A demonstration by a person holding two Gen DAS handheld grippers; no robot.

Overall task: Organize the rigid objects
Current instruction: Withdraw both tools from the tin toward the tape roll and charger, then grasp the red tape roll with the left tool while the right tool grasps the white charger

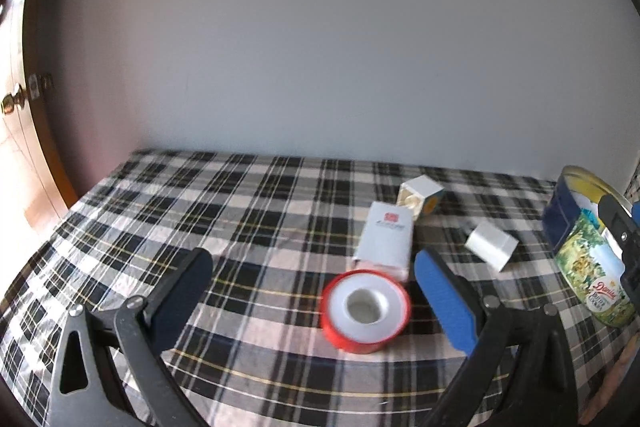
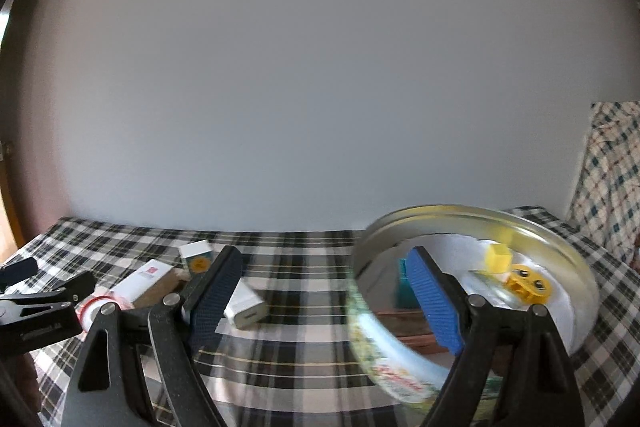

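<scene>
My left gripper hangs open over the plaid table. A red-rimmed roll of white tape lies flat between its fingers, close to the blue right pad and untouched. Behind the roll are a white box with a red logo, a small cube box and a white adapter. My right gripper is open astride the near wall of a round cookie tin: the blue finger is inside, the other outside. The tin is blurred. It holds a yellow cube, an orange piece and something teal.
The plaid-covered table ends at a plain wall. A door with a brass knob stands at the far left. A checked cloth hangs at the right, beyond the tin. The left gripper's black frame shows low left in the right wrist view.
</scene>
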